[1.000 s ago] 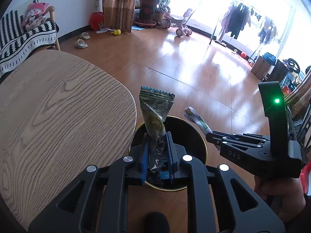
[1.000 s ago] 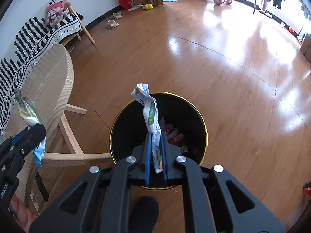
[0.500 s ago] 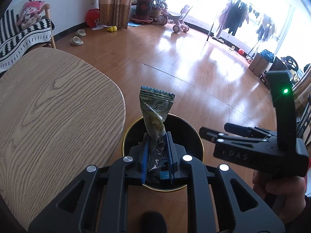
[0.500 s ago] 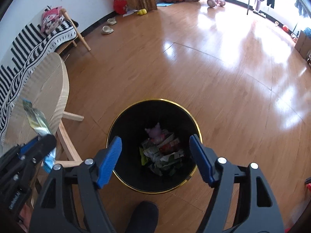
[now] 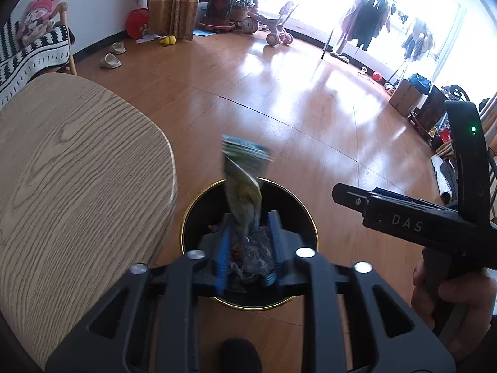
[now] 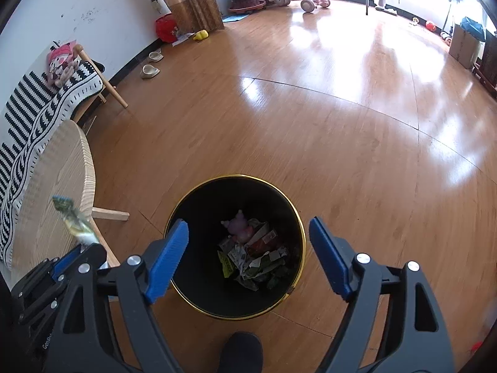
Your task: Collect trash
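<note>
A glossy wooden floor [image 6: 326, 118] fills most of both views, bright with window glare toward the upper right, and on it stands a black trash bin [image 6: 281, 303] with a gold rim, low in the centre of each frame. Inside the bin, seen from the right wrist camera, lies a heap of crumpled wrappers [image 6: 254, 261] with a pink toy-like piece [image 6: 237, 225] at its upper edge. In the left wrist view the left gripper [image 5: 248, 248] hangs directly over the bin [image 5: 186, 217], its blue-padded jaws parted a little around the lower end of a green and yellow snack wrapper [image 5: 243, 180], which stands upright between them and is blurred; whether the pads press on it cannot be told. The right gripper [image 6: 248, 255] hovers above the bin with its blue pads spread wide on either side of the opening and nothing between them. In the left wrist view that right gripper [image 5: 348, 194] shows from the side at the right edge, gripped by the person's right hand [image 5: 450, 298] at lower right. A round light-wood table [image 5: 71, 186] takes up the left of the left wrist frame, just beside the bin. Farther out, at upper left, a striped blanket [image 6: 37, 115] drapes a wooden chair, with a pink plush doll [image 6: 60, 62] on top, and slippers [image 6: 149, 70] sit by the white wall.
</note>
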### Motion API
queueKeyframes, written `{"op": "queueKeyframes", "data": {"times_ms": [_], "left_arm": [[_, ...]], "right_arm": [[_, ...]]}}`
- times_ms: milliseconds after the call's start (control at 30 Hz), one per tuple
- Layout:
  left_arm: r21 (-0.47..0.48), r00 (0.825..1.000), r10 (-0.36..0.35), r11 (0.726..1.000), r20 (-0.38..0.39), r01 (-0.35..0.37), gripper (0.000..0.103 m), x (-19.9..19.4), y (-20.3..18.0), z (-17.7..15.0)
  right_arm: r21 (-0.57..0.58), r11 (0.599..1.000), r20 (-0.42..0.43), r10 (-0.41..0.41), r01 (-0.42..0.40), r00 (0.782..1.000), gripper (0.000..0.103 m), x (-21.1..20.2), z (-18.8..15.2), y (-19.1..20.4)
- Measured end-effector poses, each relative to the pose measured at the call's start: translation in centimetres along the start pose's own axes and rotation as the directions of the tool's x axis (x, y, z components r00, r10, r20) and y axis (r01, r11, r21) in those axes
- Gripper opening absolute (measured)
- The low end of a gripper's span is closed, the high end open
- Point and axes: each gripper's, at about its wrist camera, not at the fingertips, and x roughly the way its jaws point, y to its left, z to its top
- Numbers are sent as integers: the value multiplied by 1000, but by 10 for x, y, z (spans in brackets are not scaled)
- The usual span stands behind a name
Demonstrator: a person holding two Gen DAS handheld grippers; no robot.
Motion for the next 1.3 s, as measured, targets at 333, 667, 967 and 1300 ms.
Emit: {"op": "queueKeyframes", "data": {"times_ms": [333, 667, 967, 1300], "left_arm": [[-9, 998, 30, 1000, 56, -30, 74, -28, 12, -2], [-210, 949, 289, 942, 122, -260, 95, -144, 116, -27], [-442, 783, 621, 714, 41, -543, 95, -284, 247, -117], [-616, 668, 741, 495, -70, -613, 95, -390, 326, -229]], "right_arm": [[-24, 1000, 10, 11, -11, 1000, 79, -9, 1, 13], [-277, 955, 63, 126, -104, 990, 84, -45, -9, 144], [-592, 770, -11, 289, -240, 957, 84, -74, -79, 321], [-754, 540, -153, 410, -375, 899, 84, -105, -172, 461]]}}
